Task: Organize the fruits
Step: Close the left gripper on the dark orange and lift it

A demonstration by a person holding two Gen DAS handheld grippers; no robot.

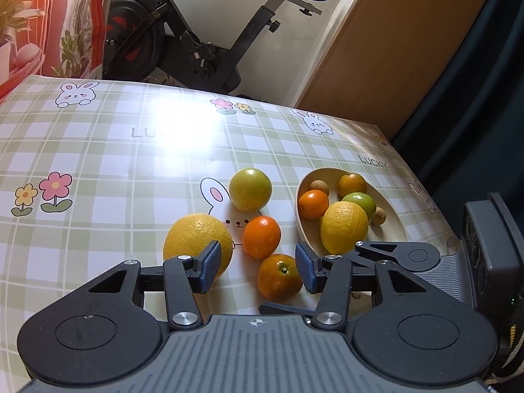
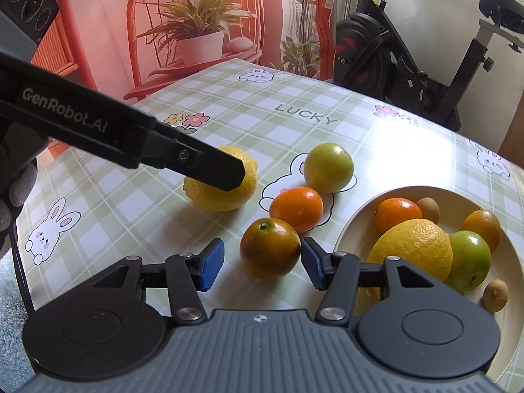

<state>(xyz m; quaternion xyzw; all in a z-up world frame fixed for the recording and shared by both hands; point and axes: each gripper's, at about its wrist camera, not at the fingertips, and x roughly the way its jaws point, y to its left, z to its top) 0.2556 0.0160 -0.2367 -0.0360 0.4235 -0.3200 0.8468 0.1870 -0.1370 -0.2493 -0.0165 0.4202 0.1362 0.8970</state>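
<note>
Four fruits remain loose on the tabletop [image 2: 229, 98], so by my count you are past halfway: the bowl [image 2: 458, 196] near its right edge already holds a lemon, a green fruit, two oranges and some small brown ones; left outside are the lemon [image 2: 226, 196], the green fruit [image 2: 328, 167], an orange [image 2: 296, 209] and the dark-patched orange [image 2: 270, 248]; your right tool [image 2: 262, 262] is spread wide around that last one, one pad touching it; your left tool [image 1: 258, 267] hangs open beside the loose lemon, holding nothing.
</note>
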